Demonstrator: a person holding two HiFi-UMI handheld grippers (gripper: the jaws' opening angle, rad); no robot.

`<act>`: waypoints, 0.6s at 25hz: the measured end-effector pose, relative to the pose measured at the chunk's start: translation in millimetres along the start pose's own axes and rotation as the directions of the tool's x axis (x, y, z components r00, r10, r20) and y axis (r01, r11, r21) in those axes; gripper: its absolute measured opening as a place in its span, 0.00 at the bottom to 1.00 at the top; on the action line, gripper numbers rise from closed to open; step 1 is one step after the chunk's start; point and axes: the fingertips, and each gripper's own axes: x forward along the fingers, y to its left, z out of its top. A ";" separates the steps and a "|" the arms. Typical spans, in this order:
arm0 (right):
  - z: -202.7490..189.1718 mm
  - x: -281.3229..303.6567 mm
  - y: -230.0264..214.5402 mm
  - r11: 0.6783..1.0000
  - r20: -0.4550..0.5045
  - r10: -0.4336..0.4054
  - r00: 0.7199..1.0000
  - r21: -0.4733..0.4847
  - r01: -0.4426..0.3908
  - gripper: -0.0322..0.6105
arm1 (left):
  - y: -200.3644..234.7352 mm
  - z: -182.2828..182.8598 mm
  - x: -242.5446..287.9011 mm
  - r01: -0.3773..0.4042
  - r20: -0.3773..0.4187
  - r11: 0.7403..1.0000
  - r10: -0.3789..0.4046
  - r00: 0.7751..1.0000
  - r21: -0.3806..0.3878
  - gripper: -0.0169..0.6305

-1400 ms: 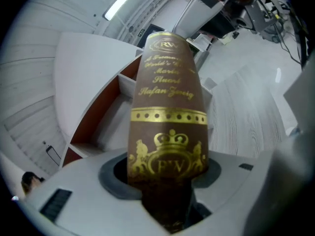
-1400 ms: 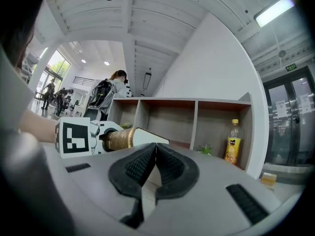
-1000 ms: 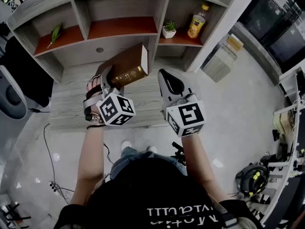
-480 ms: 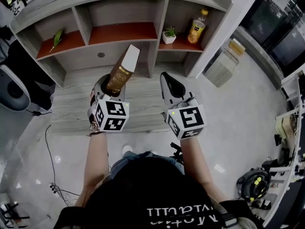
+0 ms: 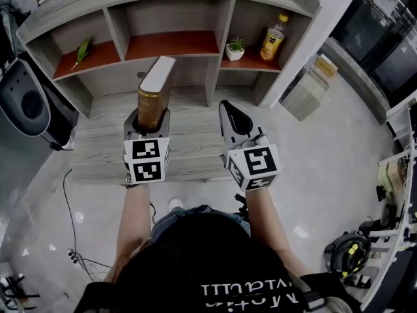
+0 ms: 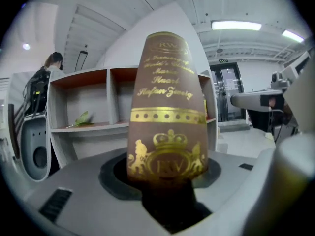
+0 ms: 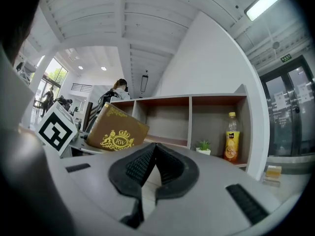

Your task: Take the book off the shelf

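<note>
Brown book (image 5: 154,96), gold crown crest and lettering on spine, standing upright, lower end clamped in left gripper (image 5: 148,124), rising above it.

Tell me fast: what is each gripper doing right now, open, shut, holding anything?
Left gripper: shut on the book, which is clear of the shelf.
Right gripper: shut, nothing between its jaws.
</note>
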 end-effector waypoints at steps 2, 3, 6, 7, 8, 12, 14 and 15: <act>-0.9 0.4 1.9 1.000 -0.004 0.004 1.000 0.007 -0.004 0.07 | 0.2 -0.7 -2.4 0.001 0.012 1.000 -0.001 1.000 -0.031 0.38; -1.6 0.4 2.7 1.000 -0.008 0.006 1.000 0.012 -0.006 0.07 | -0.2 -1.1 -3.4 0.003 0.014 0.999 -0.003 1.000 -0.040 0.38; -4.8 0.2 4.5 1.000 -0.030 0.008 1.000 0.031 -0.007 0.07 | -1.8 0.1 -5.8 0.015 0.024 0.998 -0.014 1.000 -0.060 0.38; -5.6 0.1 4.1 0.999 -0.037 0.002 0.999 0.035 -0.001 0.07 | -1.8 0.9 -6.0 0.018 0.027 0.998 -0.017 1.000 -0.065 0.38; -6.4 0.0 3.2 0.999 -0.042 -0.007 0.999 0.040 0.008 0.07 | -1.7 1.7 -5.8 0.020 0.029 0.997 -0.018 0.999 -0.069 0.38; -7.4 -1.2 -0.9 0.998 -0.044 -0.024 0.999 0.049 0.027 0.07 | -1.7 2.5 -5.1 0.029 0.031 0.997 -0.027 0.999 -0.071 0.38; -7.2 -1.7 -1.6 0.999 -0.043 -0.023 0.999 0.044 0.025 0.07 | -2.2 1.3 -4.6 0.033 0.028 0.997 -0.031 0.999 -0.072 0.38; -7.2 -1.5 -2.0 0.999 -0.043 -0.026 0.999 0.040 0.027 0.07 | -2.0 0.9 -4.4 0.033 0.027 0.997 -0.031 0.999 -0.072 0.38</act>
